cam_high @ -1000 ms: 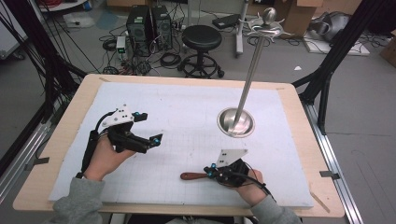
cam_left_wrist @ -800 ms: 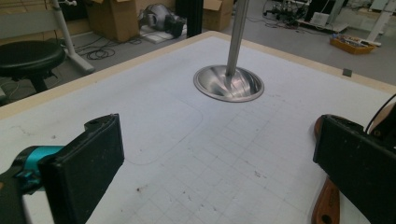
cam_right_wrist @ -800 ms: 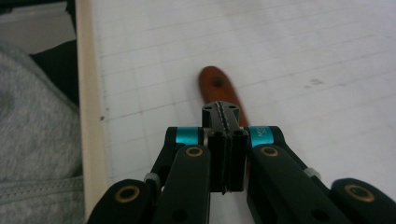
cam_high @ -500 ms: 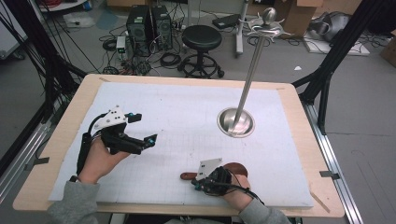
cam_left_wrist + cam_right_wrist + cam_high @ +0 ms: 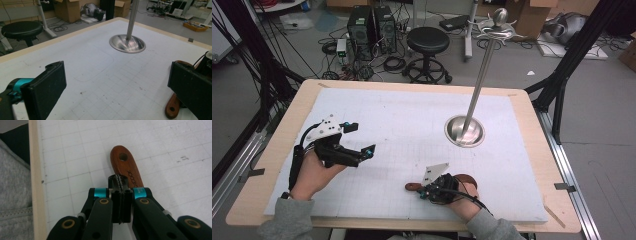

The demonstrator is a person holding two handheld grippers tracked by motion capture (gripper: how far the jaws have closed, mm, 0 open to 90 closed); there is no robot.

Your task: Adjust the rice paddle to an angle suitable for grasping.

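Observation:
A wooden utensil with a brown handle (image 5: 413, 186) lies flat on the white grid mat near the table's front edge; its handle has a hole at the end (image 5: 123, 157). My right gripper (image 5: 428, 192) sits low over that handle, jaws pressed together, tips (image 5: 119, 181) resting at the handle's side with nothing between the pads. The utensil's wider brown end (image 5: 468, 179) shows beyond the hand. My left gripper (image 5: 361, 138) hovers over the mat's left part, jaws wide apart and empty (image 5: 118, 95), facing the utensil (image 5: 172, 107).
A tall metal stand rises from a round steel base (image 5: 464, 131) at the mat's right centre, also ahead of the left gripper (image 5: 127, 43). The wooden table rim (image 5: 562, 165) frames the mat. A grey sleeve (image 5: 15, 202) lies past the front edge.
My right gripper has slid left along the utensil toward its handle end. The left gripper has drifted slightly left, still open.

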